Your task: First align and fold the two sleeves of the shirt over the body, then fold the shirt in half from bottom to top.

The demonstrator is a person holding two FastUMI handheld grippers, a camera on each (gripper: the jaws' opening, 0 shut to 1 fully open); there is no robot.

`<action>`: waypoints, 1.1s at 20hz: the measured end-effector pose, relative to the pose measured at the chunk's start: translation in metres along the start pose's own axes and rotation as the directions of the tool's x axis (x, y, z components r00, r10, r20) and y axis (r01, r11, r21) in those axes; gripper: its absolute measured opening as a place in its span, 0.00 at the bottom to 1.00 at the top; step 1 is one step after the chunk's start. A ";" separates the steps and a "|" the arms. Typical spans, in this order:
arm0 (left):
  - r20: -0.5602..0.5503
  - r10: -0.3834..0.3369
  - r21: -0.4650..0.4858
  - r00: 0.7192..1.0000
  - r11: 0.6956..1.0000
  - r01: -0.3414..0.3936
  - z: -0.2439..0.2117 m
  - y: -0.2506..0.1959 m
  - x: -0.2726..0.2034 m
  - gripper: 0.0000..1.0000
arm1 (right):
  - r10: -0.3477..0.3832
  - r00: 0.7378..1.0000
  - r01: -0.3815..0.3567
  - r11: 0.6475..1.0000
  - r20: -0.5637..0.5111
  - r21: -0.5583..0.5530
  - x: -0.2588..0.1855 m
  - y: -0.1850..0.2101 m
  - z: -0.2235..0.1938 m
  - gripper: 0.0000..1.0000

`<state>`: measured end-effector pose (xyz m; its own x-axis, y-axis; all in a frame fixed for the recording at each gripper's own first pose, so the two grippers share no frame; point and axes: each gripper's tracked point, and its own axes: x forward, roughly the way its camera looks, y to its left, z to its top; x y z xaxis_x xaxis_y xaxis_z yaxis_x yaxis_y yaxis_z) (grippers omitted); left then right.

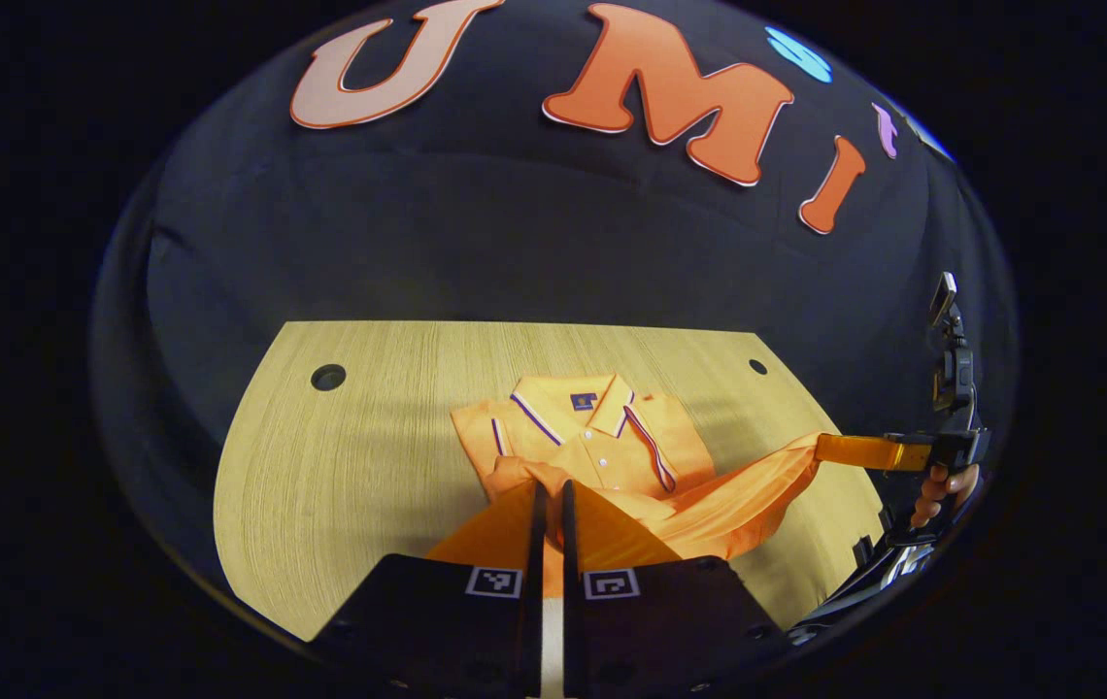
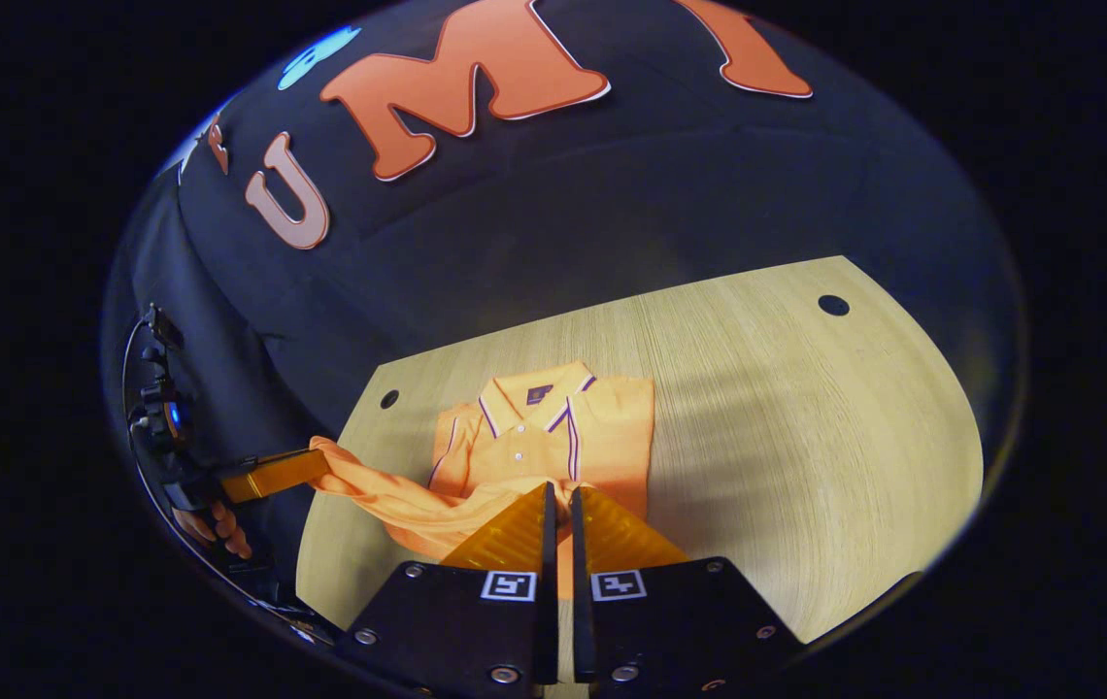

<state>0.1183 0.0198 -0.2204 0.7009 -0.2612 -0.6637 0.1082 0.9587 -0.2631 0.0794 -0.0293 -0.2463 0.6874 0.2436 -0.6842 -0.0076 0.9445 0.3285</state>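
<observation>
Orange cloth is what both grippers are pinched on: the shirt (image 1: 602, 437) lies collar-up on the far middle of the table (image 1: 340, 466), its sleeves already laid in over the body, and its bottom hem is lifted off the wood at two corners. The left gripper (image 1: 550, 490) is seen with its fingers drawn together on one hem corner, the fabric rising to the tips. The right gripper (image 2: 559, 495) is likewise closed on the other corner; it is also visible at the far right of the left gripper view (image 1: 830, 449), held by a hand (image 1: 942, 490), with the hem stretched between the two in a sagging band. The bottom-to-top fold is judged to be under way, with the hem not yet carried to the collar (image 2: 534, 393).

Several faults could follow from here. If the two grippers are moved forward unevenly, the hem would be laid askew across the shoulders. If they are brought closer together, the slack middle of the band could bunch and leave a ridge under the fold. A pull that is too strong could drag the whole shirt along the smooth table, and the folded sleeves could be tugged open. How much cloth is held in each pinch cannot be told, so a slip at either corner is possible.
</observation>
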 end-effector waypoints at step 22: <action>0.008 0.189 0.104 0.982 0.976 -0.189 0.082 0.098 0.181 0.40 | -0.179 0.982 0.184 0.977 -0.057 0.106 0.172 -0.048 0.094 0.43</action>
<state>0.3133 0.0754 -0.3089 0.7144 -0.0742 -0.6958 0.0464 0.9972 -0.0587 0.2659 -0.0533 -0.3181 0.6353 0.0830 -0.7678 0.1957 0.9444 0.2641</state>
